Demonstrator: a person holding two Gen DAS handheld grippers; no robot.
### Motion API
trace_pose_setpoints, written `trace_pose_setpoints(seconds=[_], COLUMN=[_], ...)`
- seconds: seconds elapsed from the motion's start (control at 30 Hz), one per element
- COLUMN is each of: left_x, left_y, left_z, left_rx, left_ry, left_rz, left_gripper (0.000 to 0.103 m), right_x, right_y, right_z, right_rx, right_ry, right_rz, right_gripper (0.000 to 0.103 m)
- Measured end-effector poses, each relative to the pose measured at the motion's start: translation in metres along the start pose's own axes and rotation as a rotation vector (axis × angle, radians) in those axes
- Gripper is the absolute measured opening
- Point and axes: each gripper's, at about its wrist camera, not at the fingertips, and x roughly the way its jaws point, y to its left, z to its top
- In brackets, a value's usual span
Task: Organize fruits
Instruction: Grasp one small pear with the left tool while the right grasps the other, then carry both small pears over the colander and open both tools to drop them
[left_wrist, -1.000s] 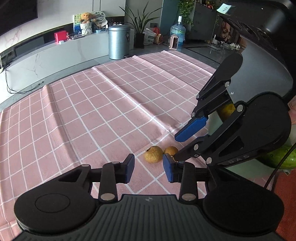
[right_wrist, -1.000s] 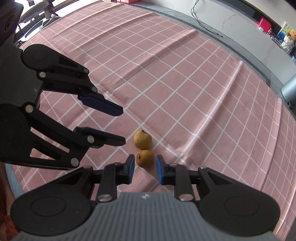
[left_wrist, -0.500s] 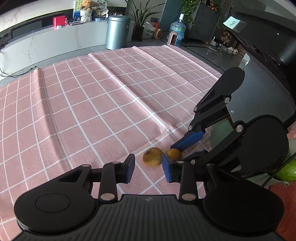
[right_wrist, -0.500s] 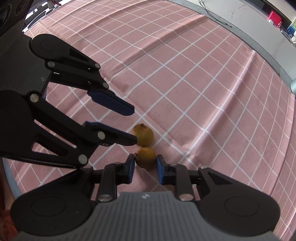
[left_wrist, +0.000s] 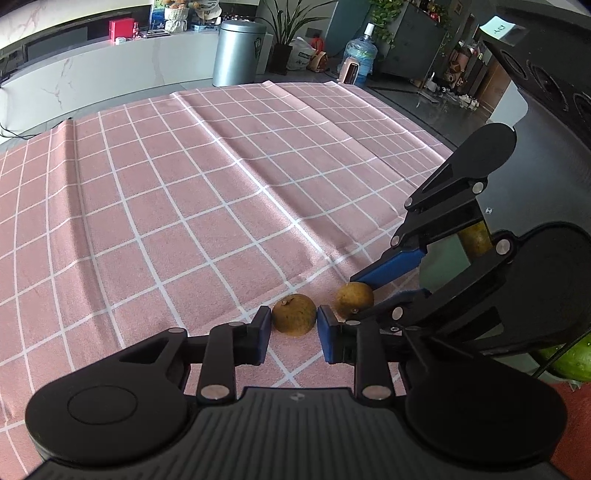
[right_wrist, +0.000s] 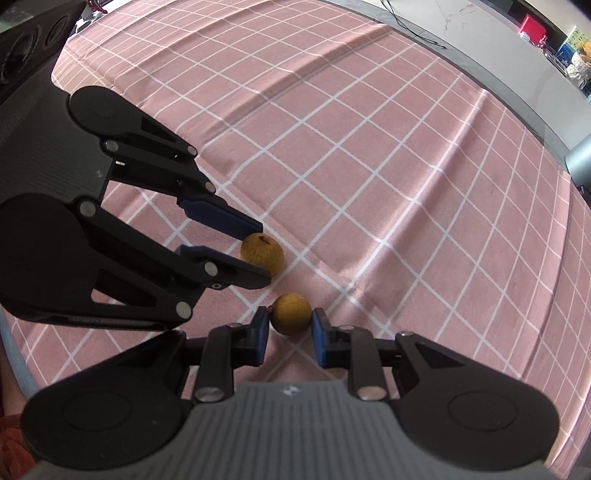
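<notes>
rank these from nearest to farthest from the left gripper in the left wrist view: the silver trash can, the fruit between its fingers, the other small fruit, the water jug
1. Fruit between its fingers, right at the left gripper, between the open pads.
2. Other small fruit, just to the right, by the right gripper.
3. Silver trash can, beyond the cloth's far edge.
4. Water jug, far right; close to the can's range.

Two fruits (left_wrist: 294, 314) side by side on tablecloth (left_wrist: 184, 206)
</notes>
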Motion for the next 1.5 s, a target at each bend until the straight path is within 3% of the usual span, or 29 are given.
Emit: trace_pose_setpoints(seconds=[0.47, 0.67, 0.97, 1.1, 1.27, 1.5], left_x=[-0.051, -0.072, -0.088, -0.080, -0.056, -0.018], left_y=[-0.017, -0.046, -0.105, -0.130, -0.153, -0.161], left_z=[0.005, 0.008, 0.012, 0.018, 0.028, 0.033], left_rx=[-0.027, -0.001, 0.058, 0.081, 0.113, 0.115], left_ry=[-0.103, -0.130, -0.158, -0.137, -0.090, 0.022], left_rz=[0.052, 0.064, -0.008, -0.048, -0.059, -0.004], left_gripper=[0.030, 0.030, 0.030, 0.030, 0.030, 0.030], right_x=[-0.064, -0.105, -0.155, -0.166, -0.160, -0.137], right_y=[0.021, 0.026, 0.029, 0.022, 0.010, 0.000], right_z=[-0.019, -0.053, -0.123, -0.164, -0.207, -0.222], right_rx=[0.134, 0.270, 0.509, 0.629, 0.747, 0.795], right_ry=[-0.183, -0.296, -0.467, -0.506, -0.492, -0.468], right_rz=[-0.073, -0.108, -0.174, -0.189, -0.200, -0.169], right_gripper=[0.020, 0.020, 0.020, 0.020, 0.020, 0.020])
